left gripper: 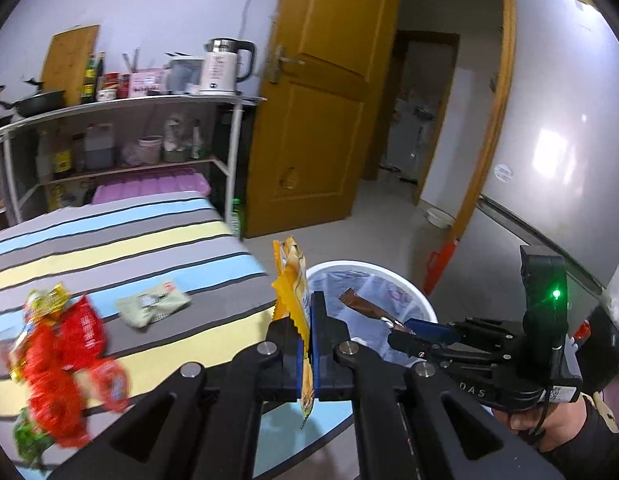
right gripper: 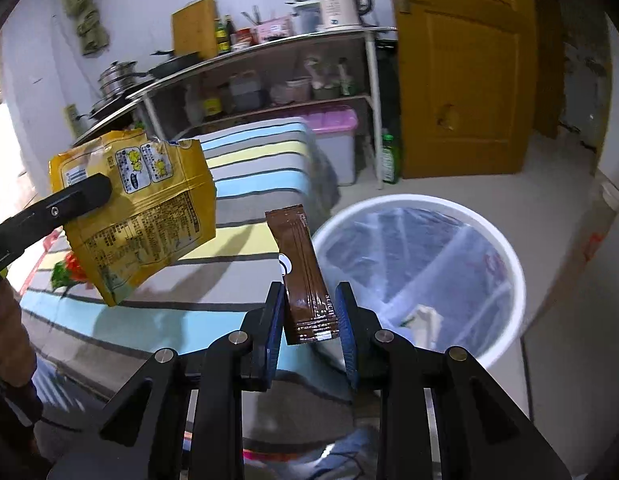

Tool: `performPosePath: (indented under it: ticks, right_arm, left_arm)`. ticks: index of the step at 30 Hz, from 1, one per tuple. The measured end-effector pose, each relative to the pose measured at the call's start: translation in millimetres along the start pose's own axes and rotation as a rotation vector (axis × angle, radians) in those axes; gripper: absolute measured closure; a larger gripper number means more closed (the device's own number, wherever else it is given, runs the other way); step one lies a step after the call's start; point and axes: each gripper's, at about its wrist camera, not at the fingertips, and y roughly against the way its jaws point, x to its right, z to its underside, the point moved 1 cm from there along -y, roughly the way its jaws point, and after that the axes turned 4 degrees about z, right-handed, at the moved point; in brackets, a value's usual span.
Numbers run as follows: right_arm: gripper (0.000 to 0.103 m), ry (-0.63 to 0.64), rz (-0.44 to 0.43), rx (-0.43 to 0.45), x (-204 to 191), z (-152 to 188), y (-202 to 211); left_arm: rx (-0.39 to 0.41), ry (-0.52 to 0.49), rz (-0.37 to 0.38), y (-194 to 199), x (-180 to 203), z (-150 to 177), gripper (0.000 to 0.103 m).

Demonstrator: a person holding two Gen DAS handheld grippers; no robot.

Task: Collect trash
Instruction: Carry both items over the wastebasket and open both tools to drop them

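Red wrappers (left gripper: 65,364) & pale packet (left gripper: 153,304) on striped cloth (left gripper: 109,240).

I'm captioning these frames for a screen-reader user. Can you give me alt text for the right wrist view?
The right gripper holds a brown sachet upright beside a white, bag-lined trash bin. To its left, the left gripper holds a yellow snack bag above a striped table.

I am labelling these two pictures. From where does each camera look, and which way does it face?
Left wrist: on the left gripper, shut on the yellow packet; faces the door; a hand shows.
Right wrist: on the right gripper, holding the brown sachet; faces the shelf.
Shared: bin, striped table, both packets.
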Motion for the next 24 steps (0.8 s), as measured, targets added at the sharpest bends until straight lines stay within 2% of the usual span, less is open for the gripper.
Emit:
performPosePath:
  ticks: [14, 24]
  right_arm:
    - [0.076, -0.095, 0.089, -0.051, 61.0, 8.3, -18.5]
    - [0.075, -0.123, 0.101, -0.120, 80.4, 17.0, -43.1]
  left_arm:
    - [-0.088, 0.001, 0.109, -75.5, 35.6, -12.4, 0.100]
    - [-0.195, 0.045, 0.116, -118.3, 32.8, 0.0, 0.099]
